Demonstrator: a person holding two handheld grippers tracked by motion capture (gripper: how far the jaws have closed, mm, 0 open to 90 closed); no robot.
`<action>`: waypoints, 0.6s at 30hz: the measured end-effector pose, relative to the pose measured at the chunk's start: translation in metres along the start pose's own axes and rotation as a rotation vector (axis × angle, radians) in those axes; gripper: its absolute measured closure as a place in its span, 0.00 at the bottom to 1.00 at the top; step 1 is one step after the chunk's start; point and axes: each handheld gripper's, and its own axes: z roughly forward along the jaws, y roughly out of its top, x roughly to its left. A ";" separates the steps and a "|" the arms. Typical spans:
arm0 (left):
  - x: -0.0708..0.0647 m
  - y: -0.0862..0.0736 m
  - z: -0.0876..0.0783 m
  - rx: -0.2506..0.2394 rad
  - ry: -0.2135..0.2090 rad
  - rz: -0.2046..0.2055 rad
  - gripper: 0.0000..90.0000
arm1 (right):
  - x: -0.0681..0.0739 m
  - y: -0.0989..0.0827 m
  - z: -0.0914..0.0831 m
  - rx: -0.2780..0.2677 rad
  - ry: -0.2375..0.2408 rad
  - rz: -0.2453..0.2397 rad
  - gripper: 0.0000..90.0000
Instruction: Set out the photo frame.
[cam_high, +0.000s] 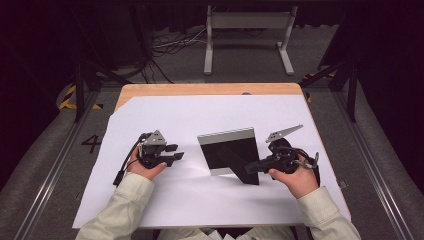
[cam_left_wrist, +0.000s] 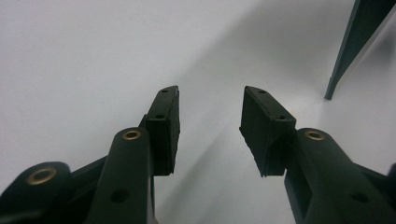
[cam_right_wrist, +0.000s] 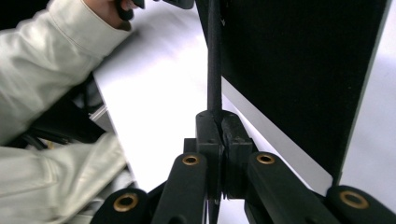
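A picture frame (cam_high: 229, 150) stands upright in the middle of the white sheet (cam_high: 200, 115), its black back facing me and its silver top edge showing. A thin black prop leg (cam_high: 241, 169) slants out from the back toward the front right. My right gripper (cam_high: 250, 169) is shut on this leg; in the right gripper view the pads (cam_right_wrist: 205, 133) pinch the thin leg (cam_right_wrist: 214, 56) beside the frame's black back (cam_right_wrist: 299, 70). My left gripper (cam_high: 176, 153) rests on the sheet left of the frame, jaws open and empty (cam_left_wrist: 210, 116). The frame's edge (cam_left_wrist: 355, 42) lies ahead to its right.
The sheet covers most of a wooden table (cam_high: 200, 89). Behind the table a white metal stand (cam_high: 247, 37) and loose cables (cam_high: 170, 45) sit on the floor. Dark posts (cam_high: 80, 90) flank the table. A pale sleeve (cam_right_wrist: 46, 56) of the other arm lies left of the frame.
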 end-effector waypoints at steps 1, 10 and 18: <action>0.000 0.000 0.000 0.000 0.000 0.000 0.64 | -0.001 0.000 0.000 -0.001 0.004 -0.014 0.97; 0.000 0.001 0.001 0.001 -0.003 0.006 0.64 | -0.010 -0.004 0.000 0.036 -0.031 -0.237 0.95; 0.000 0.002 0.002 0.000 -0.005 0.007 0.64 | -0.015 -0.008 0.002 0.108 -0.056 -0.377 0.94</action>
